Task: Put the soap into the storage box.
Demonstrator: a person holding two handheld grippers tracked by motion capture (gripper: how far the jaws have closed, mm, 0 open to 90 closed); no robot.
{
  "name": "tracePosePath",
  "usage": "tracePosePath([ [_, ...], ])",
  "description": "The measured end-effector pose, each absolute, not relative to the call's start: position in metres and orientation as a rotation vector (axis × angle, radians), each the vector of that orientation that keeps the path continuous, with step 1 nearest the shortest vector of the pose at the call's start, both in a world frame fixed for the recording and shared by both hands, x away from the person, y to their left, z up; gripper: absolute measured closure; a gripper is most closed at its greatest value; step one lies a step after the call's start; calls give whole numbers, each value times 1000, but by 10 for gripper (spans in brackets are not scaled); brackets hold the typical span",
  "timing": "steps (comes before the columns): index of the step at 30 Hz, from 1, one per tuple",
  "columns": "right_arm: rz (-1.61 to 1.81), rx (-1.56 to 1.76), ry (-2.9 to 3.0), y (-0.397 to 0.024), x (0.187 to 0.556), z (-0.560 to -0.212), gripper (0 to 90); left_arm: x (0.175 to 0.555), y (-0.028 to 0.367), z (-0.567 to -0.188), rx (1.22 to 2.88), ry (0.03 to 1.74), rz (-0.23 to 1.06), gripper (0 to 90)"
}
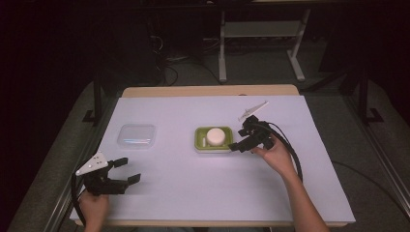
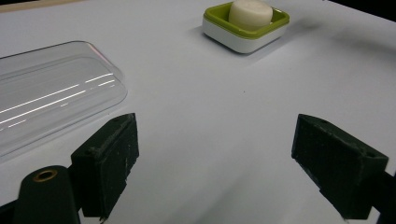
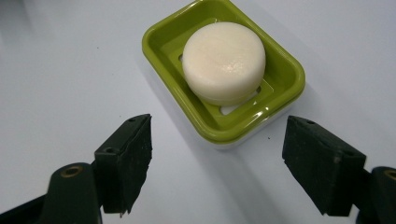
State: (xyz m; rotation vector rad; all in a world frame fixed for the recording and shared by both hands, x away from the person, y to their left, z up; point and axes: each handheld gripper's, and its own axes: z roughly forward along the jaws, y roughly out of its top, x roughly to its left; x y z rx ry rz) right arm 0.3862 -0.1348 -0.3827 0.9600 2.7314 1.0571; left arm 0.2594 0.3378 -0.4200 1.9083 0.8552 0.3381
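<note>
high view: soap dish (image 1: 213, 138) at frame centre on the worktop, right hand-held gripper (image 1: 240, 138) beside it, jaws wide. left gripper view: left hand-held gripper (image 2: 215, 158) wide, empty. right gripper view: soap (image 3: 224, 60) looks slippery, firm; take the dish's stiff rim.

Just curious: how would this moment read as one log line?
right gripper: open, beside soap dish | soap: in dish | left gripper: open, idle | clear lid: on table

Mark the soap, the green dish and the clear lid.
soap (image 3: 224, 60), right gripper view, middle of its top face
green dish (image 3: 287, 70), right gripper view, on its rim
clear lid (image 1: 137, 135), high view, centre of its top
</note>
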Motion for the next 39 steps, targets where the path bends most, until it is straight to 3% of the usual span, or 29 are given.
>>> tracePosePath([
  [39,1092,1001,2702,-180,354,-387,229,260,337,-421,1910,861,333,145],
])
